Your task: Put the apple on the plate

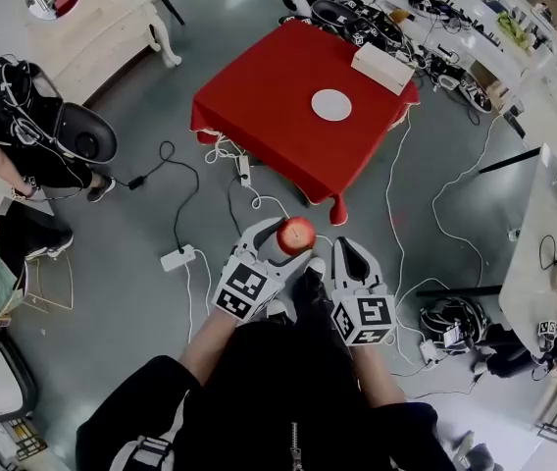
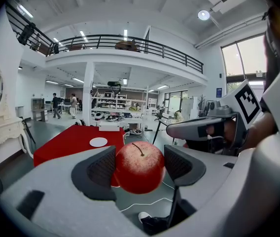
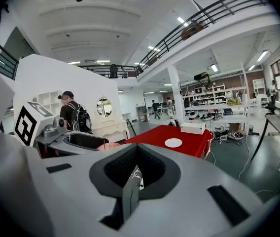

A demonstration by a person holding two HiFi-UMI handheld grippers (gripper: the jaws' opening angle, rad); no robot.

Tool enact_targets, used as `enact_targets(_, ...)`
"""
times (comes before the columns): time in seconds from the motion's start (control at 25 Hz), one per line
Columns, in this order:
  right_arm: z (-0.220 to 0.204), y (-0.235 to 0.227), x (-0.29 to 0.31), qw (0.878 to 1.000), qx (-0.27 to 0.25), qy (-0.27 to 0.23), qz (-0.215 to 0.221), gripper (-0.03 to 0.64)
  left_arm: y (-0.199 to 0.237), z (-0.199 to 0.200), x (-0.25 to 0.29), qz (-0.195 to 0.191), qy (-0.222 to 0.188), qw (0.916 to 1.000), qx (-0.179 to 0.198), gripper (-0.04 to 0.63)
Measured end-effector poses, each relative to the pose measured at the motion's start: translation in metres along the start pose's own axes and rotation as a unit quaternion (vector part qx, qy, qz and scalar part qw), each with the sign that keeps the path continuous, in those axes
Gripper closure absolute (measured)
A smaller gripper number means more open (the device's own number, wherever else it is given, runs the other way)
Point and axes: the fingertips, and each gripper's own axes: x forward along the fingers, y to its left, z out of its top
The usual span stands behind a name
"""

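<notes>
Red apple clamped in the left gripper in the head view, right gripper just beside it on its right with jaws pressed together on nothing, white plate well ahead of both on the red-draped bench. In the left gripper view, both pads tight against the apple's sides, stem up, plate and bench far beyond the tips, slightly left. In the right gripper view, jaws closed and empty, plate on the bench far ahead, a little right of the tips.
</notes>
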Motion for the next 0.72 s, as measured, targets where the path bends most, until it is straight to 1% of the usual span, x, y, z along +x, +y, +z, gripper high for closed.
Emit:
enact_targets(0.12,0.003,-0.01,0.006,1.0,0.001,0.001,-0.003,0.606,0.004,0.007,0.011,-0.004,-0.005,1.0,0.004,0.284)
enact_targets(0.24,0.005,-0.021,0.013,1.0,0.002,0.003,-0.006,0.605,0.01,0.006,0.025,-0.006,0.006,1.0,0.002,0.284)
enact_targets(0.36,0.009,-0.035,0.025,1.0,0.003,0.007,-0.008,0.605,0.017,0.012,0.04,-0.009,0.006,0.9999,0.001,0.284)
enact_targets(0.48,0.015,-0.045,0.04,1.0,0.005,0.007,-0.008,0.605,0.028,0.018,0.055,-0.01,0.006,0.9999,0.0,0.284)
enact_targets(0.6,0.022,-0.058,0.059,1.0,0.007,0.009,-0.003,0.605,0.041,0.022,0.072,-0.008,0.017,0.9998,-0.002,0.284)
enact_targets(0.72,0.031,-0.072,0.078,1.0,0.009,0.01,0.002,0.606,0.056,0.03,0.09,-0.003,0.02,0.9998,-0.003,0.284)
